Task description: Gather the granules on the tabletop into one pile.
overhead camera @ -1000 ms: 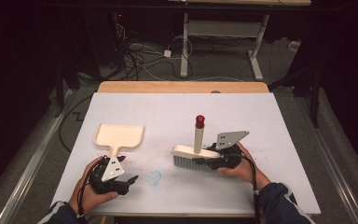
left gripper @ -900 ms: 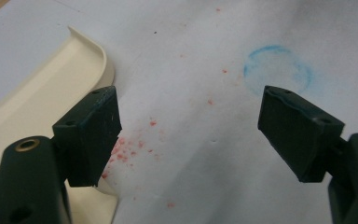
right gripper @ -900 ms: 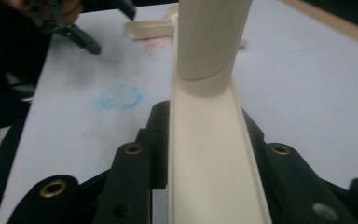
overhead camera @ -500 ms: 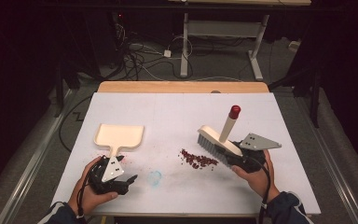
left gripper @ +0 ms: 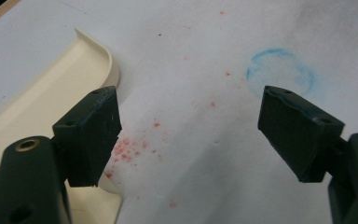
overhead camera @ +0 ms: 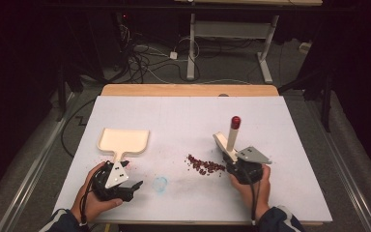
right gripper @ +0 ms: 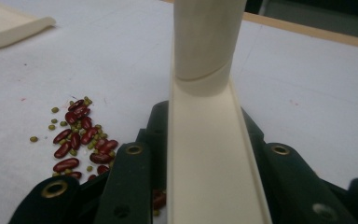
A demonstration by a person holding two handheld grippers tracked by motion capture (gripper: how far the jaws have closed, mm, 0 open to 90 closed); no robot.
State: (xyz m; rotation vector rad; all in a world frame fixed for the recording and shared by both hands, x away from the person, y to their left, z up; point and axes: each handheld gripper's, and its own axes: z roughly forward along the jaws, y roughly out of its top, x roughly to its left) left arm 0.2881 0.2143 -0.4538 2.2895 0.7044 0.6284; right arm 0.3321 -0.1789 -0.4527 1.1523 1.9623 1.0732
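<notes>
The right gripper has its fingers clamped on the light, stiff brush; beans lie loose beside them. The left gripper gapes empty near the dustpan, best held by its handle.

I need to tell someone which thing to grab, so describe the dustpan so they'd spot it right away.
On the white table, look at its left half, just beyond the left hand-held gripper. The dustpan lies flat there, cream-coloured, with a short handle; unlike the brush at the right, it has a wide scoop.

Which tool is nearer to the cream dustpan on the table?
Left. The left tool sits just below the dustpan, by its handle; the right tool, gripping the brush, is far right.
</notes>
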